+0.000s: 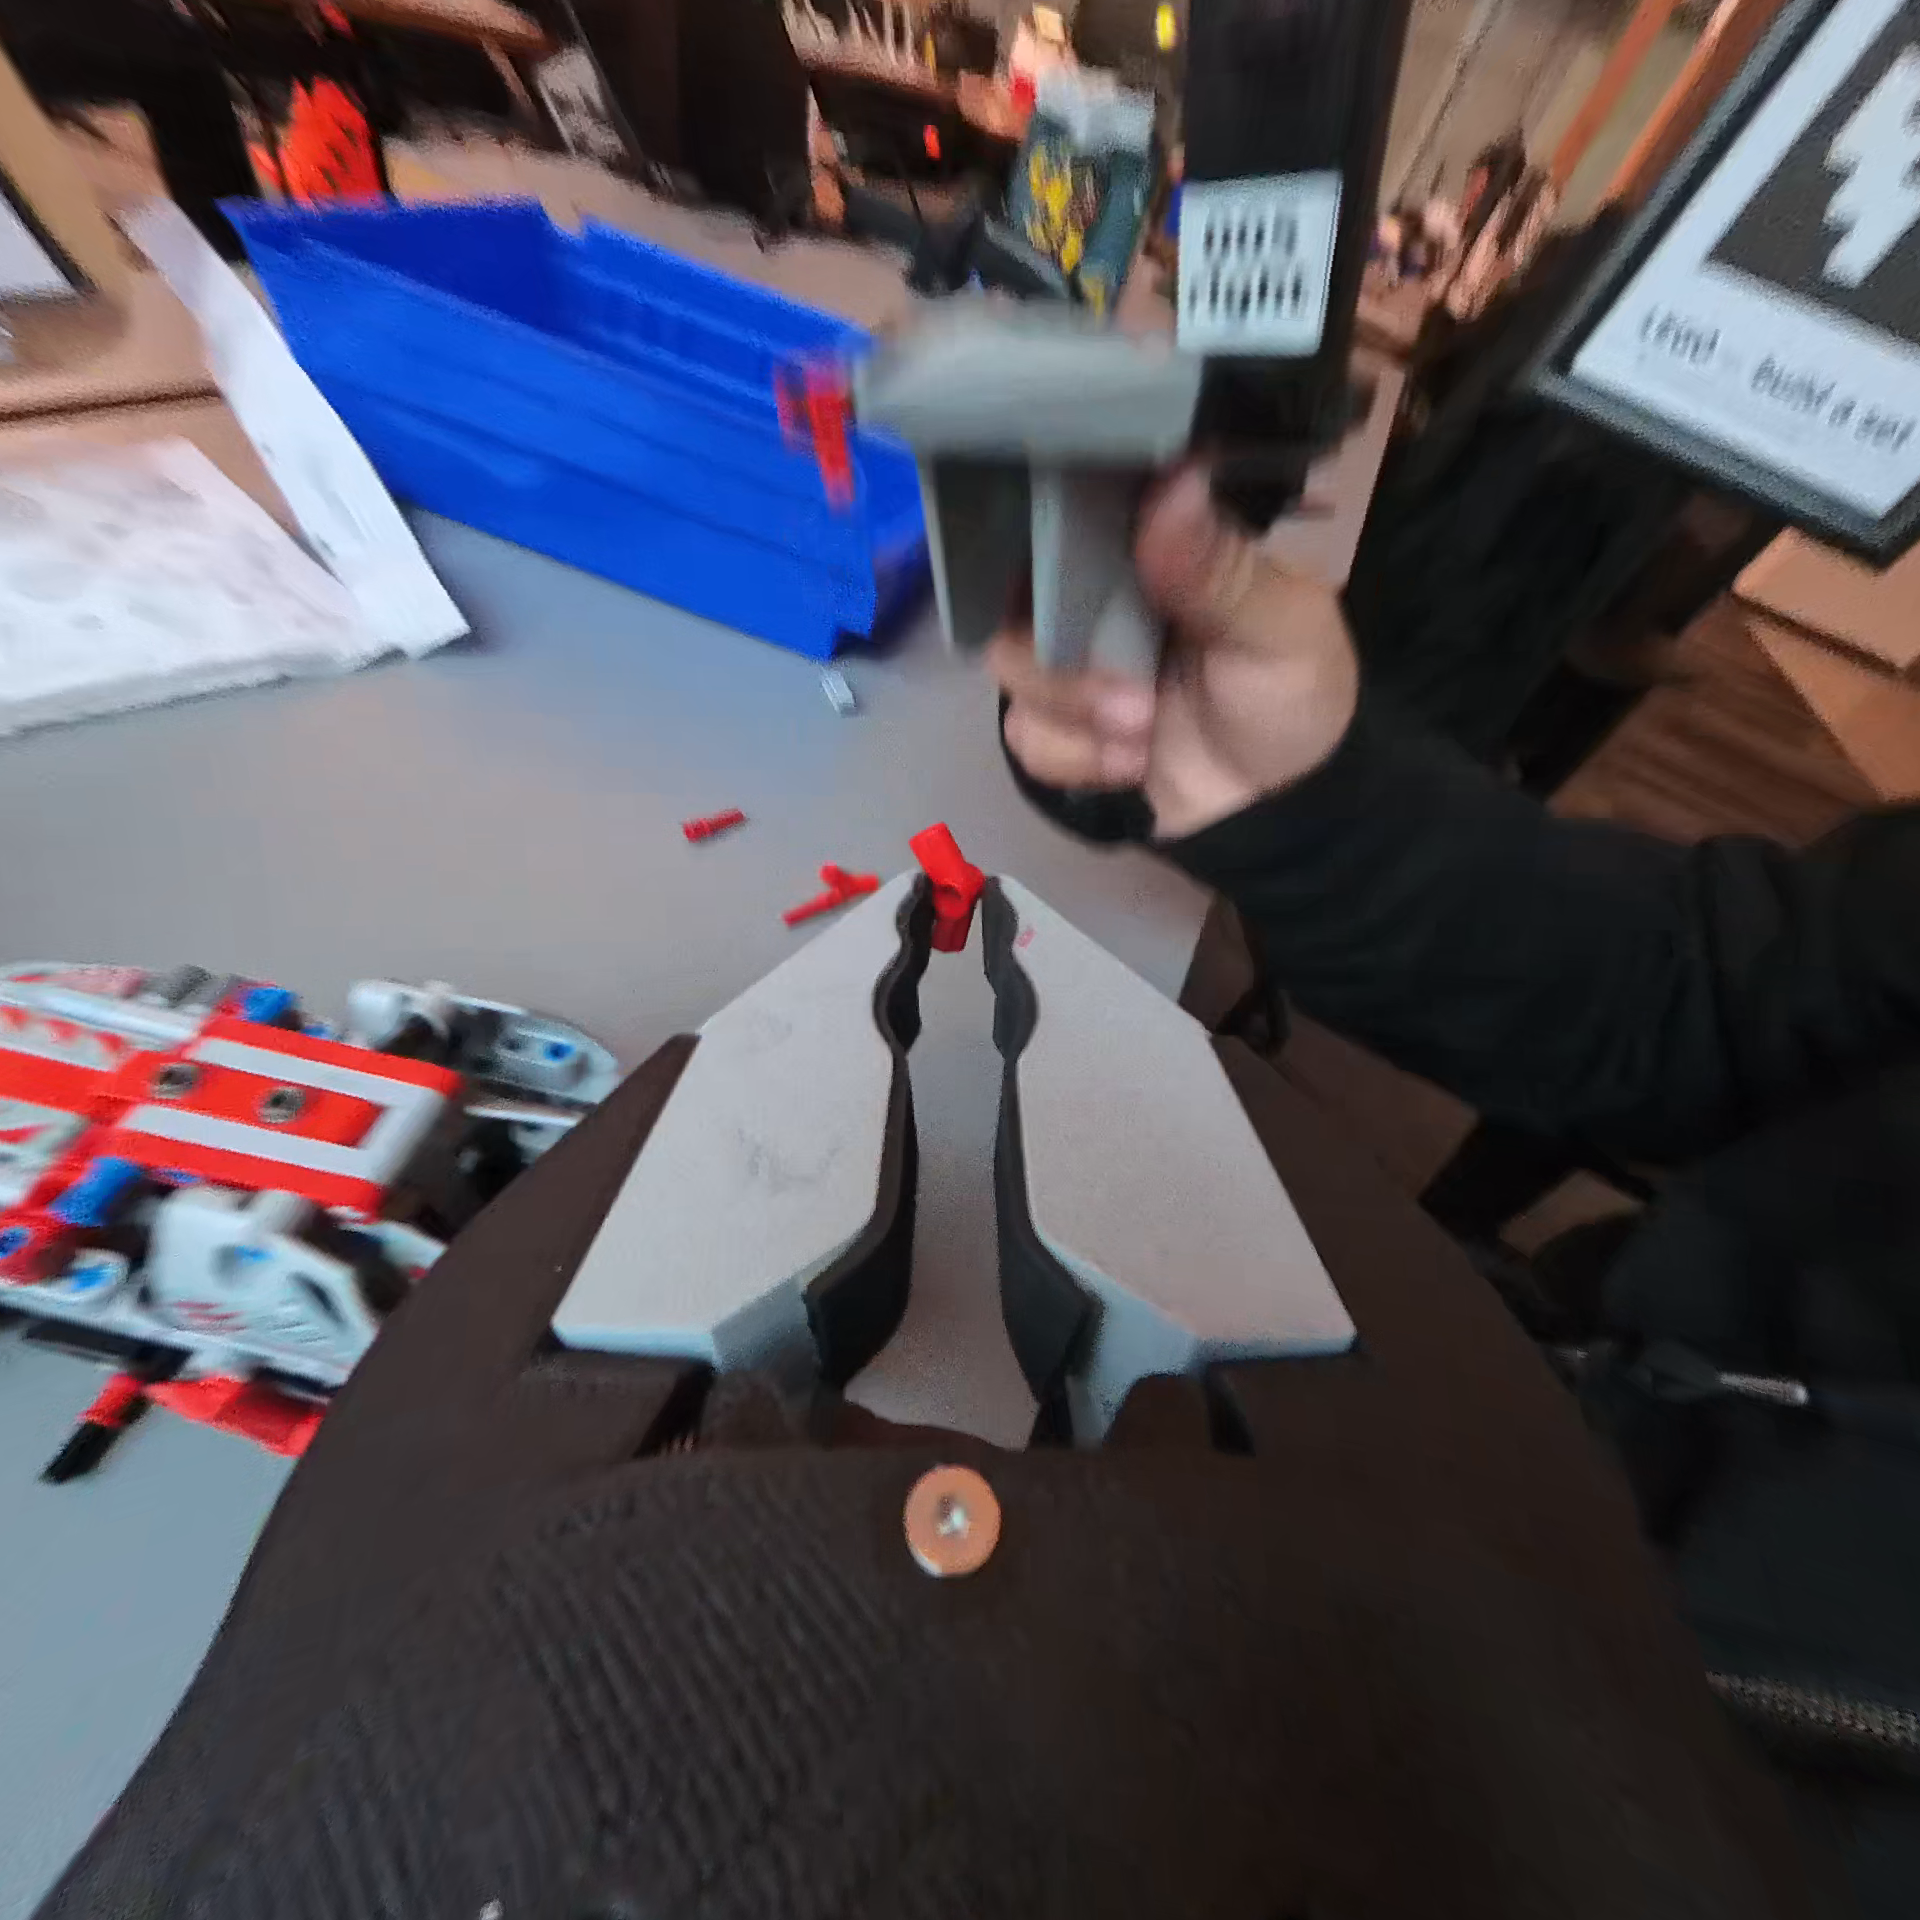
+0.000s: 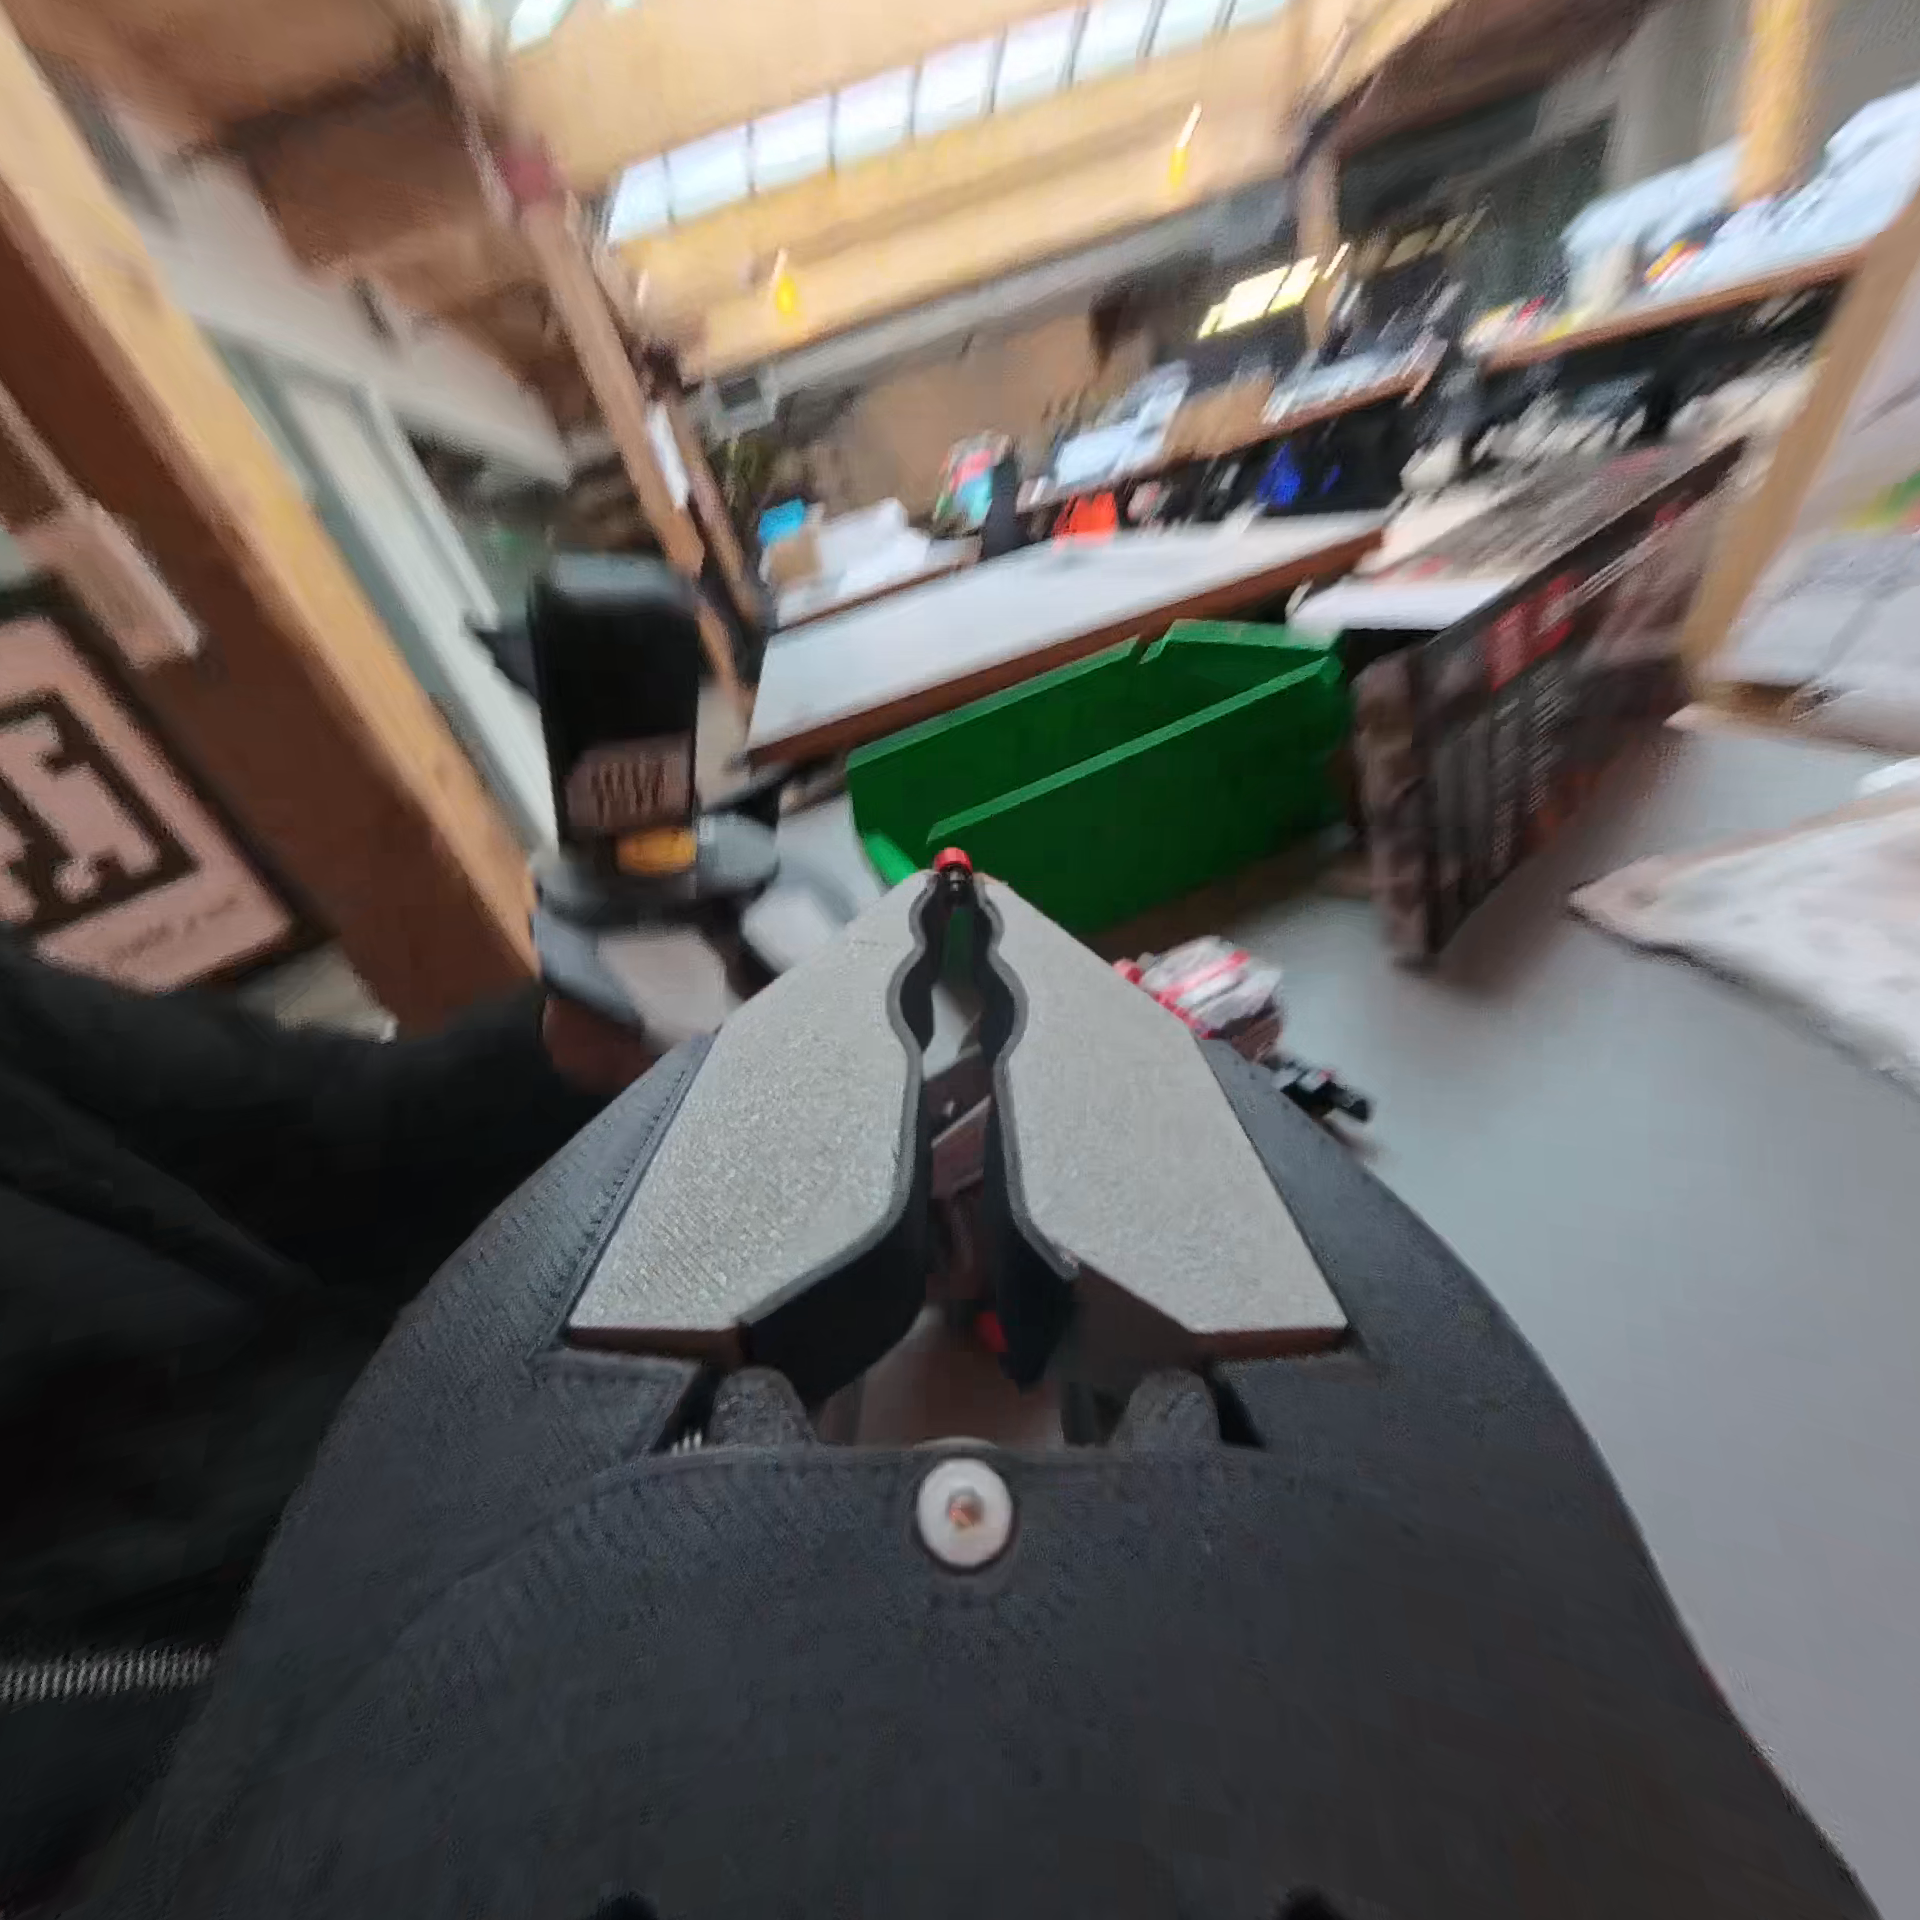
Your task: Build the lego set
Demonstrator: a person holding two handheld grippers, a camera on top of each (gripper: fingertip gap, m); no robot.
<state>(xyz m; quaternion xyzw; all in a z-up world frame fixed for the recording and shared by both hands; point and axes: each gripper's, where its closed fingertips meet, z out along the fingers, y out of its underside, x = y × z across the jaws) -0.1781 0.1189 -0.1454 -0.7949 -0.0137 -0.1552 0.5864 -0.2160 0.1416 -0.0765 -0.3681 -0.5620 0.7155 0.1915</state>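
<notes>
Because the red connector (image 1: 948, 885) was tiny, light, stiff and slick, we pinched it by its lower barrel in the left gripper (image 1: 951, 899) jaws above the surface (image 1: 520, 810); the right gripper (image 2: 953, 883) jaws nipped a red pin (image 2: 952, 860), apt to slip.

Model (image 1: 229, 1153): on table (image 1: 520, 831), left of left gripper (image 1: 951, 894).
Bin (image 1: 582, 416): behind the model.
Papers (image 1: 177, 571): left of the bin.
Loose pins (image 1: 715, 826): between bin and gripper.
</notes>
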